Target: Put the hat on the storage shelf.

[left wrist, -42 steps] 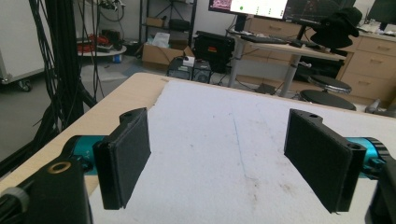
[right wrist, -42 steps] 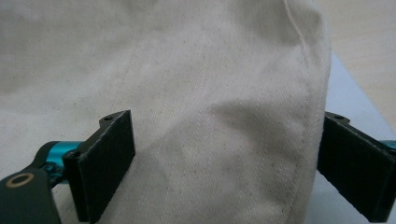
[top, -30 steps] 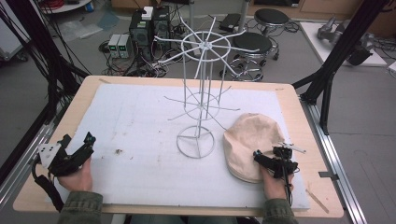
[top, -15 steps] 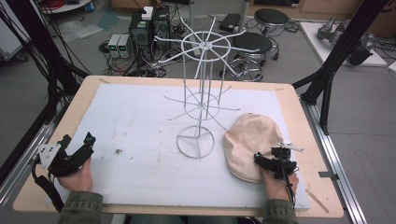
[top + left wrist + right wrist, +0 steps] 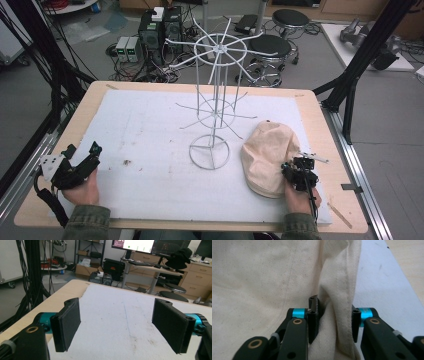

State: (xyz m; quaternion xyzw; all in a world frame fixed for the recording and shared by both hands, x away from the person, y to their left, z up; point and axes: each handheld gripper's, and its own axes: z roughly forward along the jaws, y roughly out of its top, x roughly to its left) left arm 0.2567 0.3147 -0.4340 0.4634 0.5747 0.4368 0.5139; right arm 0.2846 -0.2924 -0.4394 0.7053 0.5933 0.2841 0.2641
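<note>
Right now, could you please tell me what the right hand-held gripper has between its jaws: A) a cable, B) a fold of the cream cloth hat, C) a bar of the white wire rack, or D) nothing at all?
B: in the right gripper view the right hand-held gripper has its jaws pinched on a bunched fold of the cream cloth hat, having just closed on it.

High view overhead, facing forward-down; right gripper view close on cap (image 5: 274, 285).

Right gripper (image 5: 333, 323) at near-right edge, jaws just closed, fingers (image 5: 312, 320) pinching. Left gripper (image 5: 120, 327) near-left corner, jaws wide apart.
</note>
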